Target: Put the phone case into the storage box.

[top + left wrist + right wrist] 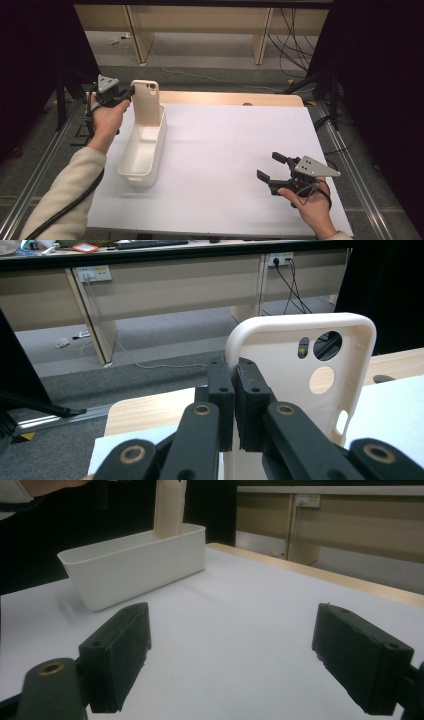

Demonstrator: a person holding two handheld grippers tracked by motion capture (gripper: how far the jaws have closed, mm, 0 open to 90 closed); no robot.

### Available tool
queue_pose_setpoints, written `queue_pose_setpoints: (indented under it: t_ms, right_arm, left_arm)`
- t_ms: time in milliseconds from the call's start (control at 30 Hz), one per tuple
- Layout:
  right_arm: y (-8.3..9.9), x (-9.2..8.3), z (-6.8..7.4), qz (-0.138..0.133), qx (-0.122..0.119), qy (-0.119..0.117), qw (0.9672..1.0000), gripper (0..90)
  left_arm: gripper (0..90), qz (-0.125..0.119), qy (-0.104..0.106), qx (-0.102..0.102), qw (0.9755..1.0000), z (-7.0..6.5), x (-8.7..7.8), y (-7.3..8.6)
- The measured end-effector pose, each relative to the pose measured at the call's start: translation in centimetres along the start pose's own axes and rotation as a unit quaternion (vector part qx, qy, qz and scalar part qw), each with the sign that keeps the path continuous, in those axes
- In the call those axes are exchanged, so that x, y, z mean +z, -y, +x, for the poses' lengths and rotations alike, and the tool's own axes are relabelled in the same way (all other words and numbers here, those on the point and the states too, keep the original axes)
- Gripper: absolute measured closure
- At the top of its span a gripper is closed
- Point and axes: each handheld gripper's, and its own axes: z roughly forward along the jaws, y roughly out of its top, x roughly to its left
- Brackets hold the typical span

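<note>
Where the table's far-left corner sits, the left gripper (127,93) has its jaws pinched tight on the edge of a cream phone case (147,102); the left gripper view shows the pads (248,390) clamped on the case rim (300,355) w/ no gap. Case stands upright, lower end inside the far end of a white bin (142,150), top sticking well above the rim. Bin is long and narrow, lying near-to-far along the left side of the table.

Surface: white sheet (225,160) over most of a light wood tabletop (230,98); a wood strip shows at the far edge. Sheet is bare btwn bin and right hand.

Near right, the right gripper (270,169) rests low over the sheet, jaws wide apart, nothing btwn them; its pads (117,655) flank bare white, bin (135,565) beyond.

Room: grey floor (210,60), wood desk panels (200,20) along the far wall, cables (292,40) hanging at far right, wall sockets (95,273) in the left gripper view. Black drapes (380,75) both sides, metal rails (360,180) alongside the table.
</note>
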Motion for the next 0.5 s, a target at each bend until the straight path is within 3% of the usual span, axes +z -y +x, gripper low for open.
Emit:
queue_pose_setpoints:
  t_ms: [500]
  right_arm:
    - [0.0, 0.0, 0.01, -0.001, 0.0, -0.002, 1.0, 17.1]
  left_arm:
    - [86.5, 0.005, -0.005, 0.004, 1.0, 0.5, 0.82, 0.22]
